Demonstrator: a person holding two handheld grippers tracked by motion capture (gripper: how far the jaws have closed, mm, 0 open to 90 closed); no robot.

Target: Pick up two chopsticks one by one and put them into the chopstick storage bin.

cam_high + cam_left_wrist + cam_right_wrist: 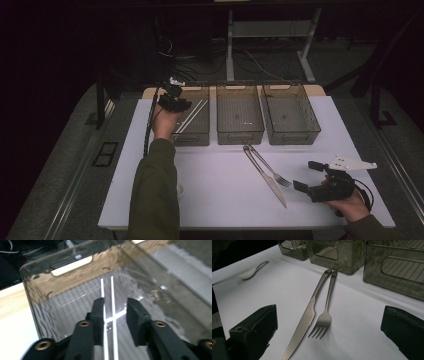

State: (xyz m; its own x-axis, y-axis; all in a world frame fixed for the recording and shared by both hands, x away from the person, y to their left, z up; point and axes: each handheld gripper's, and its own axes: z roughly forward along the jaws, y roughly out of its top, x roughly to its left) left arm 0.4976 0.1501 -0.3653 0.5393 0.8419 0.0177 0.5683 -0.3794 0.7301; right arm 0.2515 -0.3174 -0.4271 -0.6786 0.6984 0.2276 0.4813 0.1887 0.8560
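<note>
On the white desk (220, 200) three clear bins stand in a row; the left bin (197, 135) holds two white chopsticks (111, 290). The left gripper (115, 315) hangs over that bin, its fingers (98, 315) partly apart and gripping nothing, the chopsticks lying on the bin floor beneath the gap. The right gripper (329, 335) rests at the desk's near right, fingers wide, facing a knife (305, 320) and fork (324, 317) side by side.

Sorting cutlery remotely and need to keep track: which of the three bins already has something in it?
The left bin, under the left gripper: a pair of white chopsticks lies on its floor. The middle bin and right bin look empty.
</note>
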